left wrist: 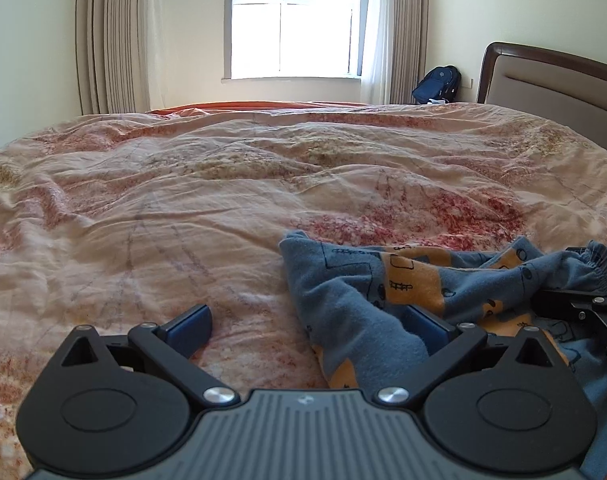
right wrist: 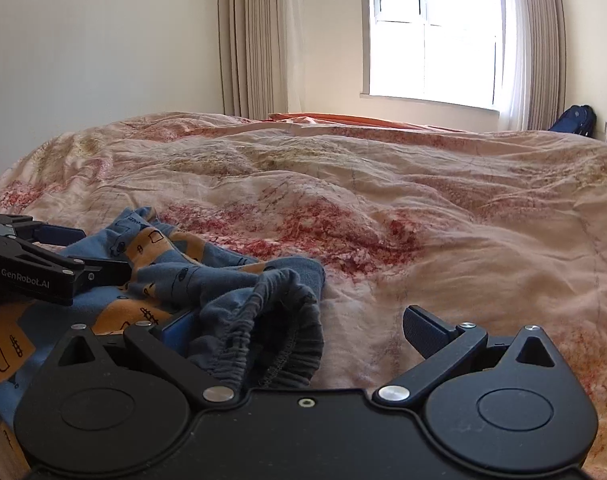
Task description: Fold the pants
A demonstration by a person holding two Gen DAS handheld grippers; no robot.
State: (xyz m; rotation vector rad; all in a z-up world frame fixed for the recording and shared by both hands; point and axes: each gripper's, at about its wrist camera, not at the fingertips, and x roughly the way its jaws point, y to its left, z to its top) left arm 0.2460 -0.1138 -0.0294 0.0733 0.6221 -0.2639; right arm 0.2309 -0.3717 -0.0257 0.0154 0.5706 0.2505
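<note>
left gripper (left wrist: 307, 328): jaws wide, a fold of the blue-and-orange pants (left wrist: 383, 280) lying loose between them | pants: crumpled heap on the floral duvet (left wrist: 183, 200) | right gripper (right wrist: 299, 330): open over the elastic waistband (right wrist: 255, 320) | step: likely regrasping; next calls for pinching edges | only left view shows headboard (left wrist: 543, 80)

Both wrist views sit low over the bed (left wrist: 183, 200), facing the window (left wrist: 295, 20), sharing the pants (right wrist: 223, 276).

Home bedroom: quilted bed (left wrist: 223, 184), curtained window (left wrist: 295, 20).
</note>
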